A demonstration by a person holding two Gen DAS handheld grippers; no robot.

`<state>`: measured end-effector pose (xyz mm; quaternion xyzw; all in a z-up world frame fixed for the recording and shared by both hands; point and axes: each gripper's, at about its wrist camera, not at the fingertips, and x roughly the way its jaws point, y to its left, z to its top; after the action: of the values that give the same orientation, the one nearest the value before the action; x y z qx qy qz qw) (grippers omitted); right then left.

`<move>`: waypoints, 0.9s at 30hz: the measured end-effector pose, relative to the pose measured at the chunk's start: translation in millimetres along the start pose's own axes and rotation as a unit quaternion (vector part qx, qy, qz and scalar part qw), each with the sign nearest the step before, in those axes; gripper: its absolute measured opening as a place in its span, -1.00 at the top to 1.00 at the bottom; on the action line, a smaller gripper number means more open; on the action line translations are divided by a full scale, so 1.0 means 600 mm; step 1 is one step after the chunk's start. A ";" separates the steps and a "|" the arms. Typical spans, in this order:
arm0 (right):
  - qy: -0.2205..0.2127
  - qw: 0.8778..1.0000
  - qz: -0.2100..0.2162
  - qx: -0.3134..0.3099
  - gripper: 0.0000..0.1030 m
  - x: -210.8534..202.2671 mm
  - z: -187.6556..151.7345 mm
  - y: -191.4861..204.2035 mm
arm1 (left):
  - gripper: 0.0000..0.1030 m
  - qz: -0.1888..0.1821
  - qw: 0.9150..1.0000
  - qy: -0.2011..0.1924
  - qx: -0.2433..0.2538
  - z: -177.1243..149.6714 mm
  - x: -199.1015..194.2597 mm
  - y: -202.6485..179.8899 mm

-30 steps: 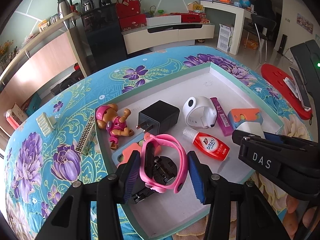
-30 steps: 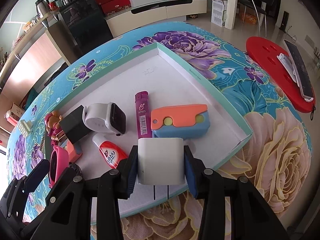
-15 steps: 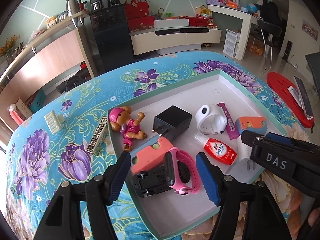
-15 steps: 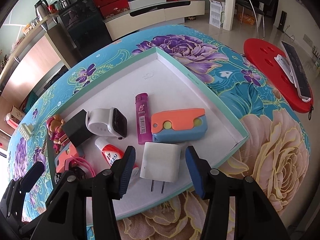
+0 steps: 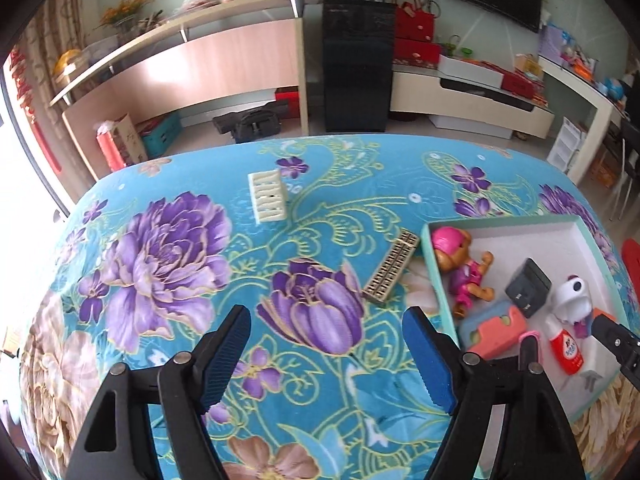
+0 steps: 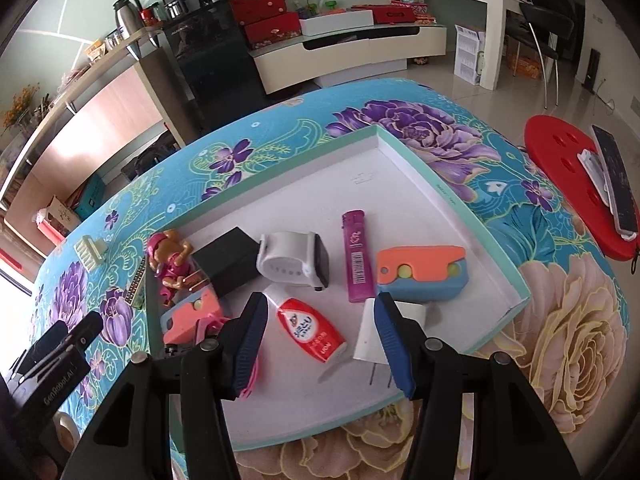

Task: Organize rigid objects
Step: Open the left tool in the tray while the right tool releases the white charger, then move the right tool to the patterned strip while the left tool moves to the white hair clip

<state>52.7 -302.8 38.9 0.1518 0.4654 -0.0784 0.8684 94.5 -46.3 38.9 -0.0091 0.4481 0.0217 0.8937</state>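
My left gripper (image 5: 326, 360) hangs over the flowered cloth, left of the tray (image 5: 438, 280), its jaws opening with nothing between them. Ahead of it on the cloth lie a small abacus bar (image 5: 392, 272) and a cream comb-like piece (image 5: 266, 196). My right gripper (image 6: 322, 344) is above the tray's near side, jaws opening and gripping nothing. Under the gap lies a red-and-white bottle (image 6: 312, 330). The white charger (image 6: 374, 332) rests in the tray, partly hidden behind the right finger. The pink band (image 5: 528, 340) lies in the tray beside a coral toy (image 5: 496, 330).
The tray (image 6: 460, 200) also holds a pink toy dog (image 6: 168, 260), a black charger (image 6: 226, 260), a white watch (image 6: 294, 260), a purple lighter (image 6: 356, 256) and an orange-and-blue toy (image 6: 422, 274). A red stool (image 6: 568, 184) with a phone stands off the table's right edge.
My left gripper let go of the pink band in the tray and swung left over the cloth. My right gripper released the white charger in the tray and lifted a little.
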 end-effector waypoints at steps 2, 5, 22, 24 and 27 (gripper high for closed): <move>0.000 1.000 0.003 -0.010 -0.23 0.001 0.000 0.015 | -0.64 0.005 1.000 0.000 -0.021 0.002 0.000 0.033; -0.003 1.000 0.019 -0.016 -0.59 0.001 0.004 0.034 | -0.75 0.011 0.999 0.003 -0.049 0.002 0.003 0.079; 0.104 0.978 0.139 -0.114 -0.59 0.058 0.077 0.222 | -0.75 0.051 0.994 0.035 -0.093 -0.036 0.004 0.260; 0.134 0.975 0.141 -0.110 -0.59 0.076 0.083 0.233 | -0.75 0.050 0.993 0.036 -0.098 -0.037 0.006 0.273; 0.169 0.971 0.123 -0.115 -0.59 0.100 0.087 0.251 | -0.75 0.044 0.993 0.037 -0.103 -0.036 0.009 0.288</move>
<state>168.7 -178.4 44.7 0.1180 0.5893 0.1102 0.7916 72.3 125.8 22.2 -0.0823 0.4761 0.1072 0.8689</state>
